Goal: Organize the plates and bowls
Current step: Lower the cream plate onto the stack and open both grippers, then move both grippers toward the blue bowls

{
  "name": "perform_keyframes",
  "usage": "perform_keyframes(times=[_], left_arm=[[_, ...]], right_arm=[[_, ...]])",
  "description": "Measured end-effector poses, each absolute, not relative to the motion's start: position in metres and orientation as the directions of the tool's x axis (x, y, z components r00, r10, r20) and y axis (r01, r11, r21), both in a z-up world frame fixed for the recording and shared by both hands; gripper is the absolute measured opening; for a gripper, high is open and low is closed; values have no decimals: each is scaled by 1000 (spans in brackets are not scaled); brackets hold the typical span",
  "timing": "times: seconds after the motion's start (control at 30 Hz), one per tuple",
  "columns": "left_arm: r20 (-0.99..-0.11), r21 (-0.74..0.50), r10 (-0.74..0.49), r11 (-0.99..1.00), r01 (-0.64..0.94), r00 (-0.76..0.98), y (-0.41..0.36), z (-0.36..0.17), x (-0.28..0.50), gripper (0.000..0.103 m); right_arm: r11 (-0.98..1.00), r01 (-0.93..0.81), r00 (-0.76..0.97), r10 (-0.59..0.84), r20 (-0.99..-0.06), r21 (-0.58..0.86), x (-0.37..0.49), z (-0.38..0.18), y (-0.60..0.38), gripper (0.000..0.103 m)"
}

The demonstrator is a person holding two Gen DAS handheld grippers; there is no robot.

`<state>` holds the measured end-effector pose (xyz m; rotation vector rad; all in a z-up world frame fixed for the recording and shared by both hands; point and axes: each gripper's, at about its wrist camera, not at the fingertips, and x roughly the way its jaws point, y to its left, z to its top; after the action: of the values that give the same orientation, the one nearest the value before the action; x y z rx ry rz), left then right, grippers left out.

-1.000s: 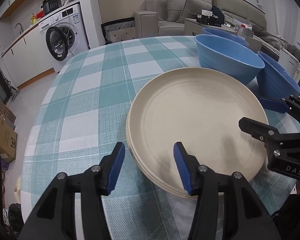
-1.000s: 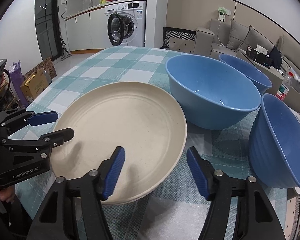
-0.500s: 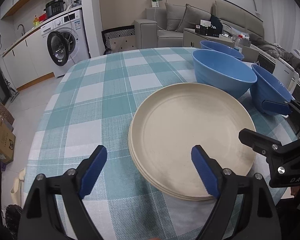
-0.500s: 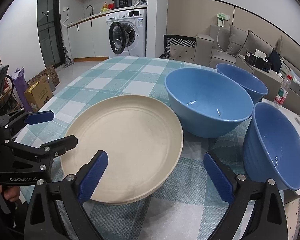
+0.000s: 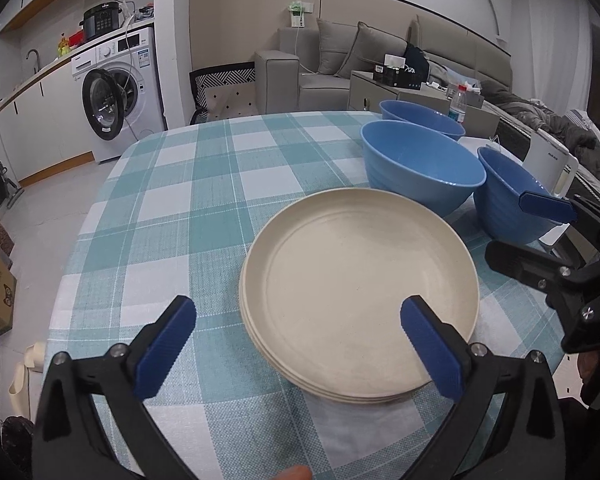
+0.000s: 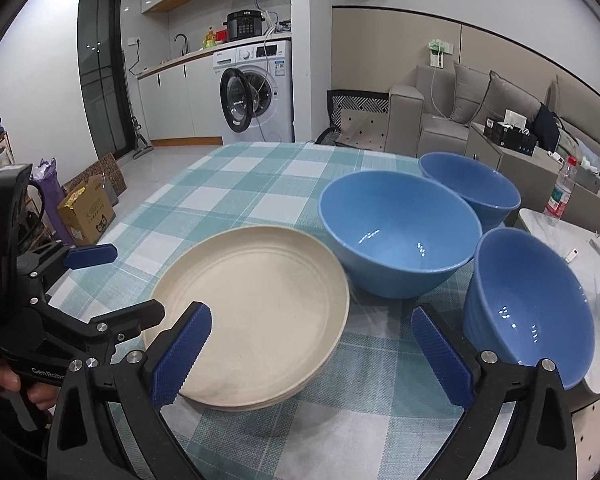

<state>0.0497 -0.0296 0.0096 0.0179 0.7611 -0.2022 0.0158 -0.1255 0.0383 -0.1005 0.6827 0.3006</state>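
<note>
A stack of cream plates [image 5: 360,292] [image 6: 256,312] lies on the checked tablecloth near the front. Three blue bowls stand beyond it: a large middle bowl [image 5: 420,168] [image 6: 396,232], a far bowl [image 5: 420,118] [image 6: 468,184] and a near bowl [image 5: 508,200] [image 6: 528,304] at the right edge. My left gripper [image 5: 296,344] is open and empty, held above the near rim of the plates. My right gripper [image 6: 312,352] is open and empty, over the cloth between the plates and the near bowl. Each gripper shows in the other's view.
The table [image 5: 172,200] has a rounded edge at left and front. A white side table [image 6: 572,240] with a water bottle [image 6: 560,192] stands to the right. A washing machine [image 6: 256,88] and a sofa [image 6: 460,112] are behind.
Both grippers have opened wide and pulled back and up from the plates. The plates and bowls have not moved.
</note>
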Motion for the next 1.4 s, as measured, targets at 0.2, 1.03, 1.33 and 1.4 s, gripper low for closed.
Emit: perform_keyframes(times=[0.2,1.03,1.33,1.4], left_arm=[[-660,-74,-194,978,194,726,-28,23,49,103],[-639,-103,-205,978,182,742,-56,67,100,103],[-634,-72,-223,971,230,740,-80,72,117,103],[-634,-68,-225,969,236,740,-84,73,122,103]], right_arm=[[961,-278,771,227,-595,6,9,61,-137,102],[971,-232,812,227,-538,60,25,100,-193,102],[980,-181,810,196,-553,83,39,100,-216,102],[981,-173,809,192,-556,87,44,100,-219,102]])
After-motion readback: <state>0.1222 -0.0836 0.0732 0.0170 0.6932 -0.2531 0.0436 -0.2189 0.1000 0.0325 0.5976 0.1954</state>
